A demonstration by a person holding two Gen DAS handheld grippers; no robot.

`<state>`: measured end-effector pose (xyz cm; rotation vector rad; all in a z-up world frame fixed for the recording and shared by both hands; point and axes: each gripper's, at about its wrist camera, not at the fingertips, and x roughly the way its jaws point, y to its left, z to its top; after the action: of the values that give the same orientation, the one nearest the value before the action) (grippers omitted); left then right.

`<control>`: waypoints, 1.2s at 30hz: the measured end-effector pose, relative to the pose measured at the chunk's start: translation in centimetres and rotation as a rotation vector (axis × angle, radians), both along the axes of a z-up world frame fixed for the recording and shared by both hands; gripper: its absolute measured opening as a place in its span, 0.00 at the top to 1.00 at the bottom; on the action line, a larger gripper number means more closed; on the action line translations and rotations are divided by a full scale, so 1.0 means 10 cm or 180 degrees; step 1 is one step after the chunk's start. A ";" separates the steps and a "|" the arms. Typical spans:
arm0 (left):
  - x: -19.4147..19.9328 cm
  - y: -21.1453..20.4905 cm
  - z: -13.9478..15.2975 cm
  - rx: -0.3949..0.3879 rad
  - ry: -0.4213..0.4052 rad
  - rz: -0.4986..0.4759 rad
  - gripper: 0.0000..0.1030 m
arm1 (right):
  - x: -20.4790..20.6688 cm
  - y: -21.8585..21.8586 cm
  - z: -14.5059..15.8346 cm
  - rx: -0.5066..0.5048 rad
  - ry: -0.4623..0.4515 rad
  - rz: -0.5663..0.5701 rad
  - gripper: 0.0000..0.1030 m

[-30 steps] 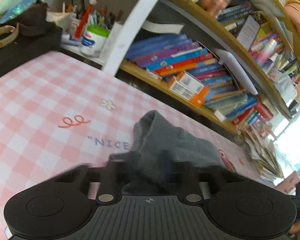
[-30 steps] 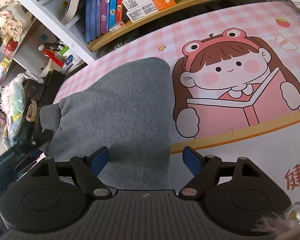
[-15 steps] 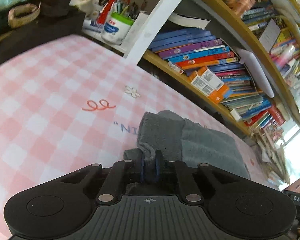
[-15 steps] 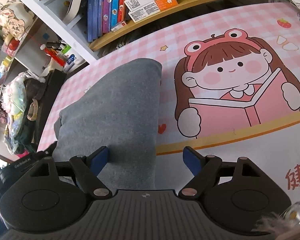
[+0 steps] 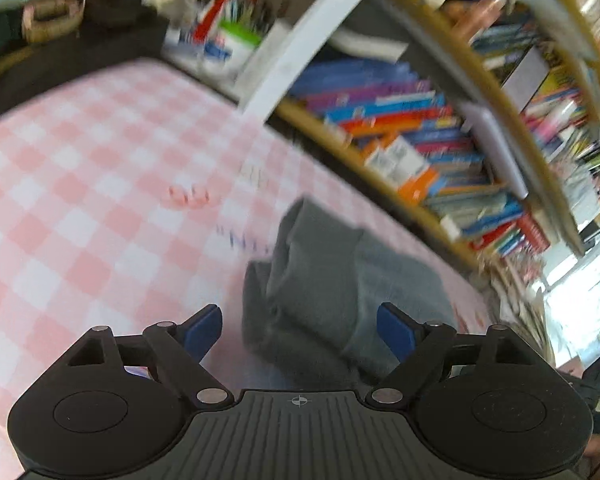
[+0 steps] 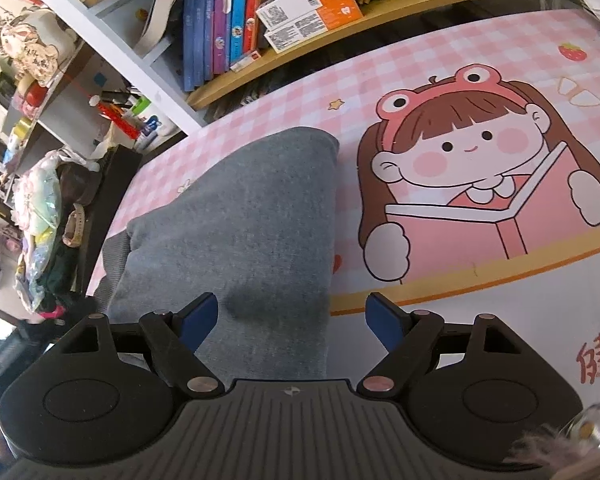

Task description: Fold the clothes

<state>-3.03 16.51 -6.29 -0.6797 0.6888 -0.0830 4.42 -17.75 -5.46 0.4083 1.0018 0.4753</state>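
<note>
You are hovering both grippers, left (image 5: pixel 300 330) and right (image 6: pixel 290 318), jaws spread and empty, over the grey garment (image 6: pixel 240 216); a snagged fingertip risks undoing its folds.

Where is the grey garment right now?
In the right wrist view the grey garment lies folded on the pink checked mat, left of the cartoon girl print, with neither open gripper holding it.

Left wrist view low, blurred, perhaps bookshelf-facing, right wrist view higher, both sharing grey garment (image 5: pixel 332 280) (image 6: pixel 240 216)
</note>
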 end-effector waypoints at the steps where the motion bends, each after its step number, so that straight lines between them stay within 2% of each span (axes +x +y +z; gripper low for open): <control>1: 0.03 -0.01 -0.04 -0.0047 0.0059 -0.0035 0.16 | 0.01 0.00 -0.01 0.0011 0.0019 -0.0002 0.22; 3: 0.10 -0.02 -0.11 -0.0116 0.0139 -0.0103 0.16 | 0.03 -0.02 -0.05 0.0040 0.0089 -0.0025 0.22; 8: 0.29 -0.04 -0.21 -0.0270 0.0249 -0.0229 0.17 | 0.14 -0.05 -0.19 0.0367 0.0396 -0.0162 0.26; 9: 0.32 -0.05 -0.23 -0.0316 0.0261 -0.0256 0.19 | 0.16 -0.04 -0.21 0.0426 0.0448 -0.0179 0.29; 10: 0.34 -0.06 -0.24 -0.0368 0.0270 -0.0283 0.25 | 0.18 -0.02 -0.23 0.0468 0.0489 -0.0172 0.31; 11: 0.36 -0.07 -0.25 -0.0419 0.0279 -0.0310 0.31 | 0.19 -0.01 -0.24 0.0474 0.0498 -0.0144 0.37; 12: 0.37 -0.09 -0.25 -0.0453 0.0298 -0.0303 0.36 | 0.20 0.01 -0.24 0.0475 0.0501 -0.0113 0.47; 13: 0.37 -0.10 -0.24 -0.0482 0.0322 -0.0283 0.40 | 0.20 0.01 -0.21 0.0437 0.0425 -0.0087 0.51; 15: 0.35 -0.14 -0.20 -0.0504 0.0319 -0.0328 0.49 | 0.18 0.02 -0.13 0.0347 0.0239 -0.0037 0.63; 18: 0.32 -0.22 -0.14 -0.0515 0.0278 -0.0422 0.51 | 0.14 0.02 -0.02 0.0206 -0.0030 0.0052 0.73; 20: 0.33 -0.24 -0.14 -0.0477 0.0298 -0.0458 0.51 | 0.11 0.01 0.03 0.0120 -0.0134 0.0128 0.74; 22: 0.35 -0.24 -0.15 -0.0462 0.0327 -0.0479 0.50 | 0.10 -0.01 0.02 0.0100 -0.0116 0.0159 0.73; 27: 0.41 -0.24 -0.19 -0.0439 0.0399 -0.0502 0.39 | 0.14 -0.07 -0.10 0.0235 0.0096 0.0061 0.54; 33: 0.49 -0.26 -0.23 -0.0490 0.0467 -0.0535 0.38 | 0.21 -0.14 -0.26 0.0427 0.0372 -0.0064 0.51; 34: 0.50 -0.26 -0.24 -0.0519 0.0470 -0.0533 0.40 | 0.20 -0.14 -0.23 0.0421 0.0327 -0.0036 0.52; 36: 0.49 -0.27 -0.23 -0.0522 0.0453 -0.0550 0.44 | 0.19 -0.12 -0.17 0.0388 0.0197 0.0039 0.59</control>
<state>1.90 13.81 -8.61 -0.7875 0.8839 -0.2545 6.36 -18.94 -7.14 0.5289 1.0386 0.5390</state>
